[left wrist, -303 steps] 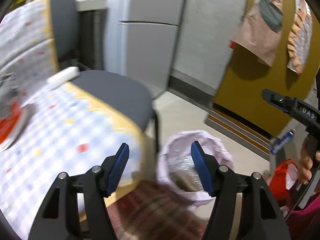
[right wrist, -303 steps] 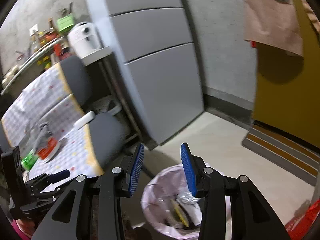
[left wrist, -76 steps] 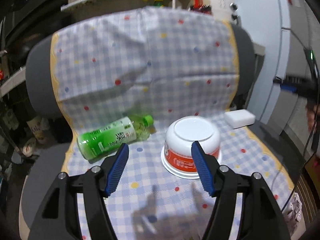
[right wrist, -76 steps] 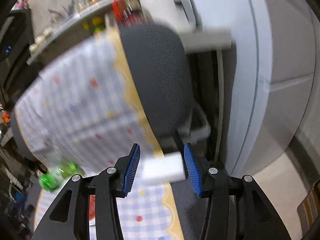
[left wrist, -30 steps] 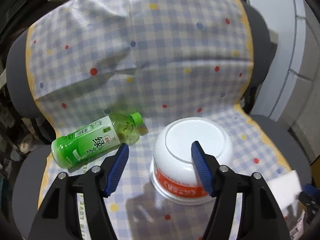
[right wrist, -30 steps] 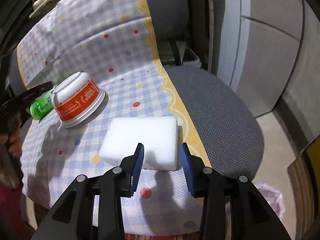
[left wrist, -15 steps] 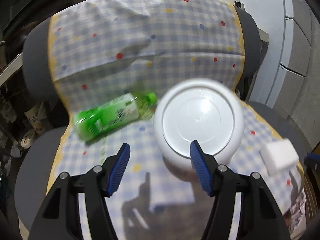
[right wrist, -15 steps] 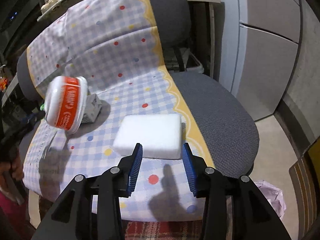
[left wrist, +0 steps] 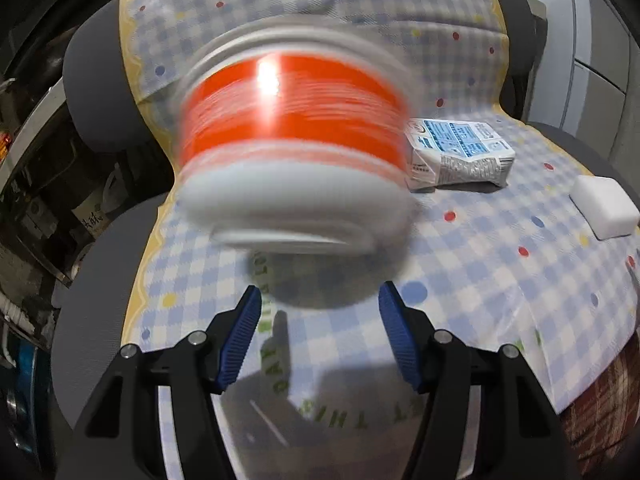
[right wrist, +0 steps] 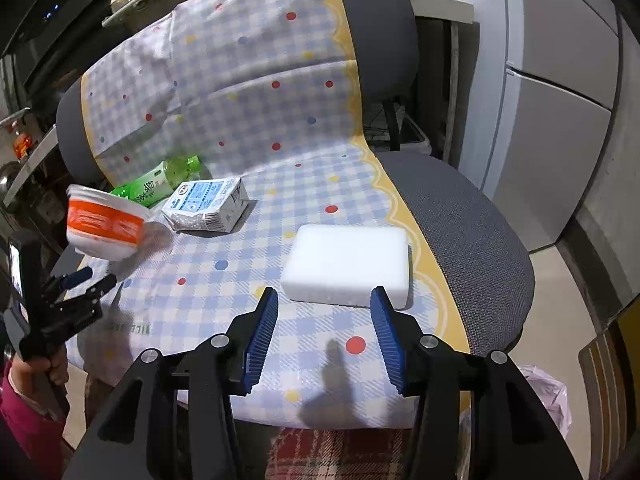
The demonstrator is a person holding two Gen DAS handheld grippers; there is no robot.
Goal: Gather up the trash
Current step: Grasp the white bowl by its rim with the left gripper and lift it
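Observation:
An orange-and-white bowl [left wrist: 296, 140] hangs blurred and tilted in the air over the seat's left part, ahead of my left gripper [left wrist: 319, 294], which is open with nothing between its pads. In the right wrist view the bowl [right wrist: 104, 224] floats just beyond the left gripper [right wrist: 86, 278]. A blue-and-white carton [left wrist: 456, 156] [right wrist: 206, 204] lies on the checked cloth, with a green bottle [right wrist: 156, 182] behind it. A white foam block [right wrist: 346, 266] [left wrist: 606, 206] rests just ahead of my right gripper [right wrist: 324, 295]. Its jaws are opening, and the pads stay clear of the block.
The checked cloth [right wrist: 256, 128] covers a grey office chair [right wrist: 472, 232]. A pink-lined trash bag [right wrist: 544, 392] sits on the floor at lower right. Grey cabinets [right wrist: 560, 112] stand to the right. A hand [right wrist: 56, 364] holds the left gripper's handle.
The bowl left the seat, tipped over and now hangs in the air, uncovering the carton. The left gripper shifted left and lower. The right gripper drew back from the block and widened.

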